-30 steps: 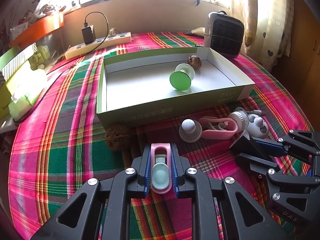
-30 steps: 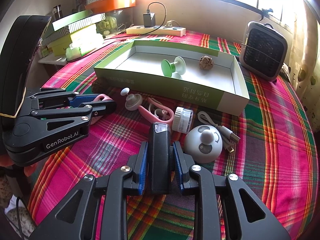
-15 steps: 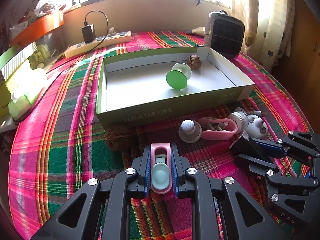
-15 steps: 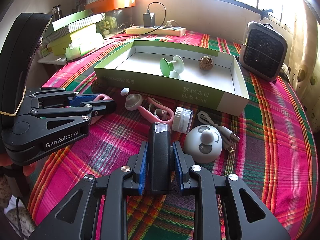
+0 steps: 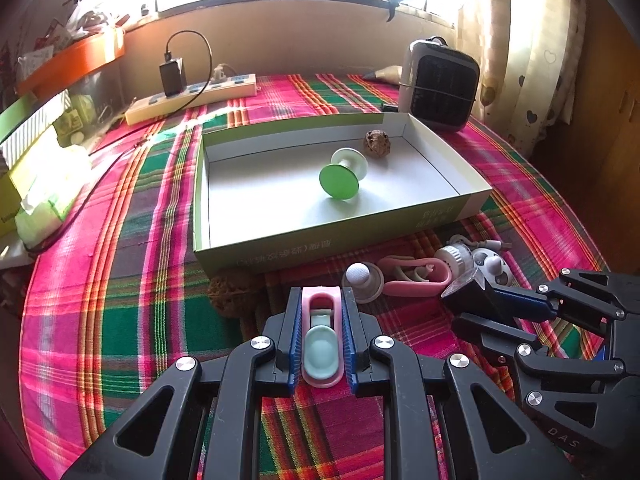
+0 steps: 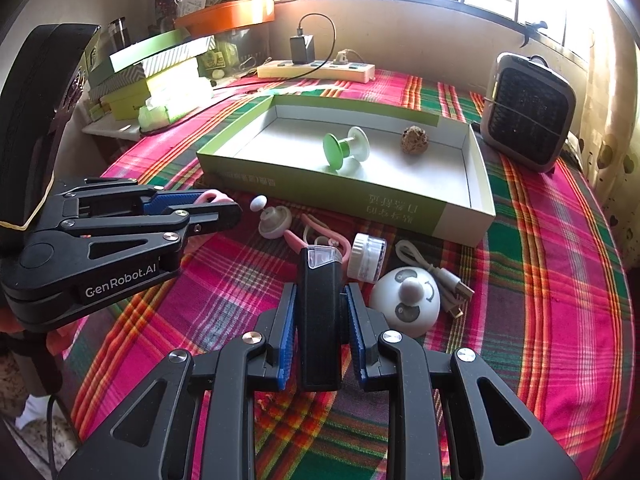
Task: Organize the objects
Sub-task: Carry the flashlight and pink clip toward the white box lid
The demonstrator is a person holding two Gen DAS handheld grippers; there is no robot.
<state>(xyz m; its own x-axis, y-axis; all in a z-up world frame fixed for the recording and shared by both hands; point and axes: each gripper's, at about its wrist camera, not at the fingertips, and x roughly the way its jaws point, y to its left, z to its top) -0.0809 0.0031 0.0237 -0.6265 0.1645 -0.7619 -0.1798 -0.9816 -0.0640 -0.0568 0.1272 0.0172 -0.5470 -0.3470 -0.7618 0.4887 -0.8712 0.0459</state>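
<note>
- The left gripper [image 5: 322, 336] is pinching a pink clip with a mint insert [image 5: 321, 338] between its blue pads, above the plaid cloth near the front edge of the table [image 5: 120, 280].
- The right gripper [image 6: 320, 334] is pinching a black rectangular device [image 6: 320, 320], its clear cap pointing toward the green box [image 6: 460, 216].
- Risk, left side: the clip is sitting lengthwise between the pads; if it is smooth, it is likely slipping forward once the tool tilts over the box wall.
- Risk, right side: the device is protruding well past the fingertips, so it is liable to strike the near wall of the box and push the box toward the far edge.
- Risk, collision: both tools are working close together in front of the box; a simultaneous approach is inviting contact.
- Risk, clutter: the white jar [image 6: 366, 258], the panda-faced dome [image 6: 406, 304] and the cable [image 6: 436, 276] are lying just beside the right tool; a low sweep is likely to scatter them.
- Risk, box contents: the green spool [image 6: 344, 148] is resting on its side and a dropped item may set it rolling.
</note>
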